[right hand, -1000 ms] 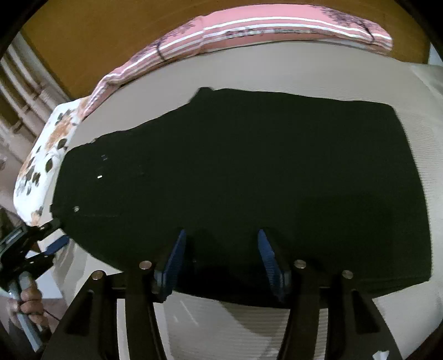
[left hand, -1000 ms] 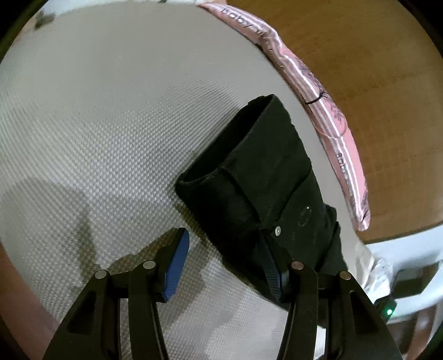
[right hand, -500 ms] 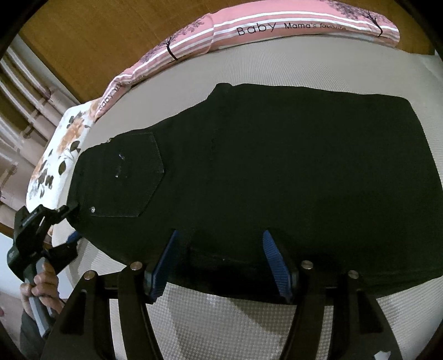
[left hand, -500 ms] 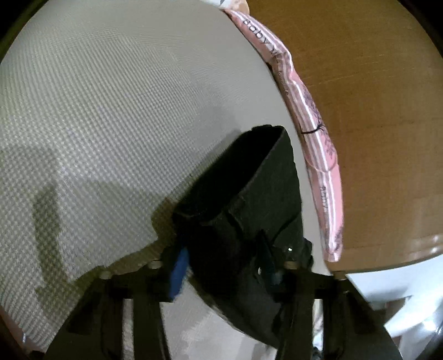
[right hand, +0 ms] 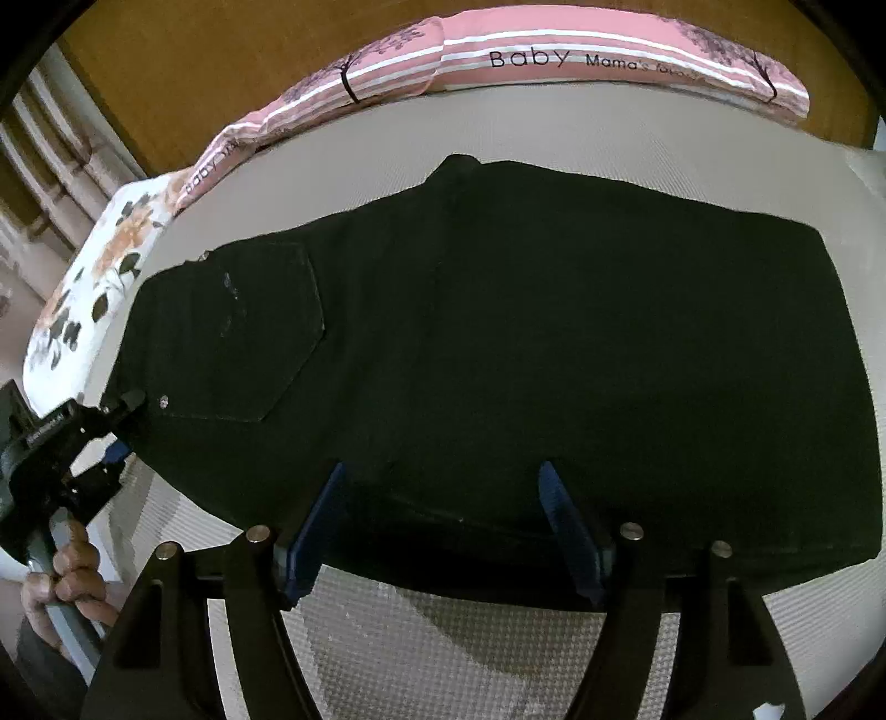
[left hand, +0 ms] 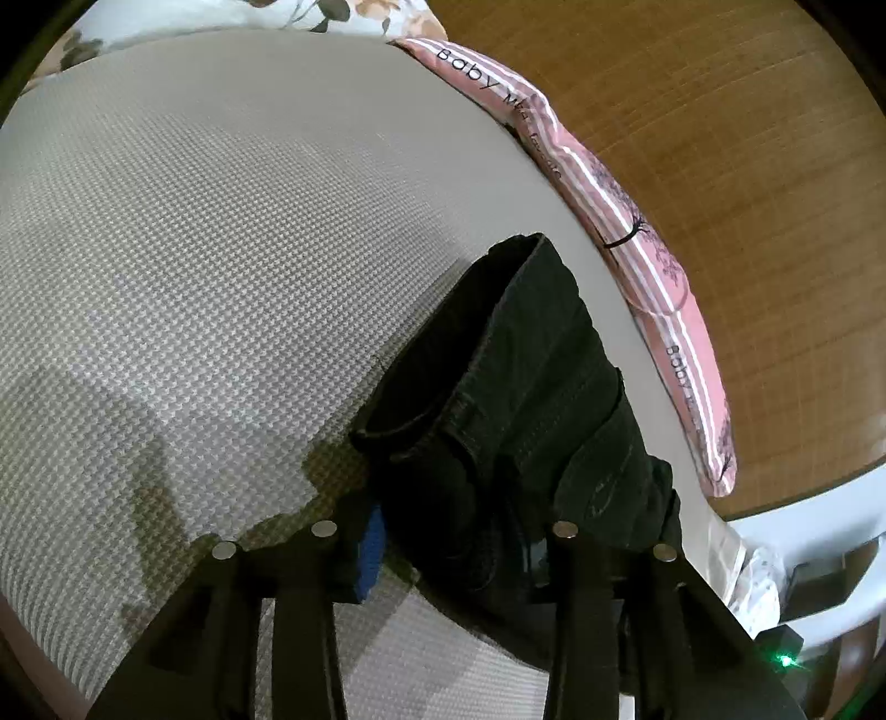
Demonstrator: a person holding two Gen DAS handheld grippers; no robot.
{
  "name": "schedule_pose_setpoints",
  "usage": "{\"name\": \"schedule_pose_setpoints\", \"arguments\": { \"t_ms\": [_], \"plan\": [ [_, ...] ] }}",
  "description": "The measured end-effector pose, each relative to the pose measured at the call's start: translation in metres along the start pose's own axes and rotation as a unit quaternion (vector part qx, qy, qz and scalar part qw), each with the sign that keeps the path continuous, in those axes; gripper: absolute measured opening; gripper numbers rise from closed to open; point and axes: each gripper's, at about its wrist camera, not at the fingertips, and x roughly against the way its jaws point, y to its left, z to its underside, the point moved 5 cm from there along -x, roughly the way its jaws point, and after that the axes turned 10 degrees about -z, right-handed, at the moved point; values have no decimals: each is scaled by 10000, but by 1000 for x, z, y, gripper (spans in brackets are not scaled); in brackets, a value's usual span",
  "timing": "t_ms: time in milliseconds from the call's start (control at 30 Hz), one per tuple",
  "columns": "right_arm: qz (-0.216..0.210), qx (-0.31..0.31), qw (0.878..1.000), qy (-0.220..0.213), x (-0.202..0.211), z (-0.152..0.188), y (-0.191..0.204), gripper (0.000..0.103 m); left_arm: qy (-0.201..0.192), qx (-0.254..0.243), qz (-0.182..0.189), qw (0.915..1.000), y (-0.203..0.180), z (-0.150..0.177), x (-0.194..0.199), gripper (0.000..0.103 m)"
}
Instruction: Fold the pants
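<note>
Left fingers [left hand: 371, 540] clamp pants [right hand: 498, 343] waistband; right fingers [right hand: 565, 526] opening astride edge.

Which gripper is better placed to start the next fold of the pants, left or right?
Left, probably. The left gripper is clamped on the waistband end of the black pants, ready to carry it over. The right gripper straddles the near edge, jaws opening, pads not pressing the cloth.

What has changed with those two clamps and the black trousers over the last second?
The left gripper closed on the waistband end of the black pants, which it had only straddled. The right gripper is opening, its blue pads spreading apart over the near edge, cloth between them. The pants stayed flat on the grey mattress, the pink pillow unmoved.
</note>
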Motion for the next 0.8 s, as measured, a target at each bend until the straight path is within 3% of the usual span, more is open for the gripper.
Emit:
{"name": "schedule_pose_setpoints", "arguments": {
  "t_ms": [133, 367, 567, 800],
  "plan": [
    [2, 11, 10000, 8, 0, 0, 0, 71, 2, -45, 53, 10000, 1, -1, 0, 39],
    [-78, -35, 10000, 0, 0, 0, 1, 74, -110, -242, -31, 9996, -2, -4, 9, 29],
    [-315, -124, 9994, -3, 5, 1, -1, 74, -356, -629, -236, 9971, -26, -4, 25, 27],
    [-627, -309, 9975, -70, 23, 3, -11, 74, -693, -1194, -210, 9902, -67, -1, 47, 26]
  ]
}}
